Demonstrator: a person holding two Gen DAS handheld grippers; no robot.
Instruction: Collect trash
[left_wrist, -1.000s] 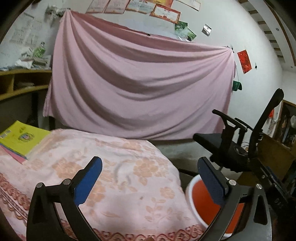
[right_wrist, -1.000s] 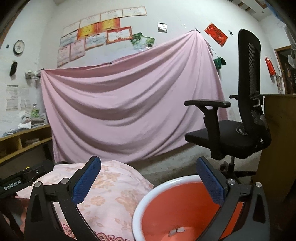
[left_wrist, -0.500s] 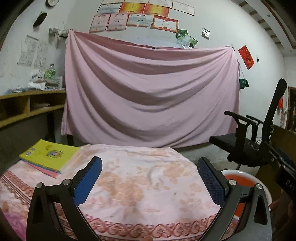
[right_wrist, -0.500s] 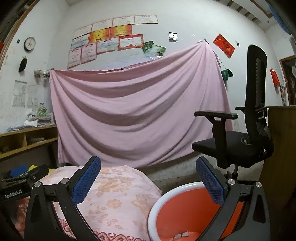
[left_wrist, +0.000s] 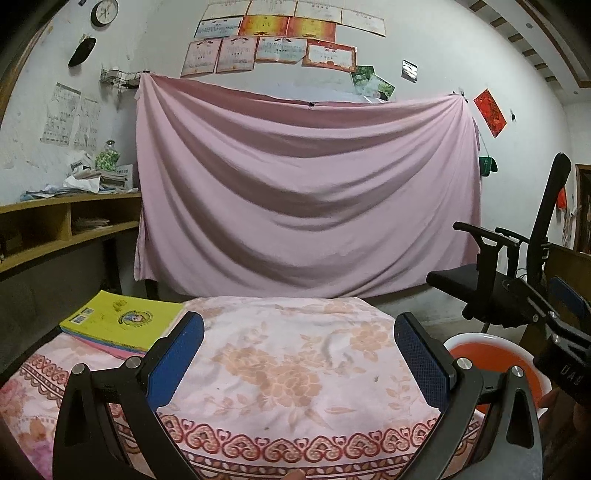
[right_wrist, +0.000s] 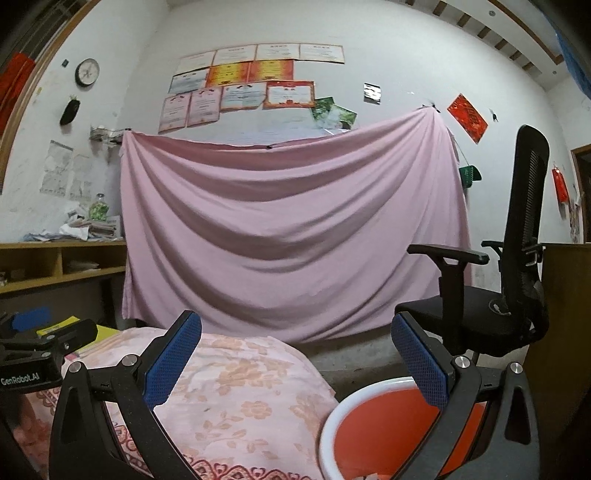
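Note:
My left gripper (left_wrist: 295, 354) is open and empty, held above a table covered with a pink floral cloth (left_wrist: 280, 369). My right gripper (right_wrist: 295, 354) is open and empty, over the gap between the cloth (right_wrist: 236, 398) and an orange bin with a white rim (right_wrist: 376, 428). The bin also shows in the left wrist view (left_wrist: 495, 362), at the table's right side. A scrap of white trash lies at the bin's bottom edge (right_wrist: 365, 476). No trash shows on the cloth. The right gripper's body shows at the right of the left wrist view (left_wrist: 561, 332).
A stack of books with a yellow cover (left_wrist: 122, 321) lies at the table's back left. A black office chair (right_wrist: 498, 295) stands right of the bin, with a wooden cabinet (right_wrist: 557, 332) beyond. A pink sheet (left_wrist: 303, 199) hangs on the wall. Wooden shelves (left_wrist: 55, 229) stand at left.
Both grippers have tilted up and drawn back. The left view now faces the table square on, with more of the wall and books showing. The bin has sunk lower in the right view.

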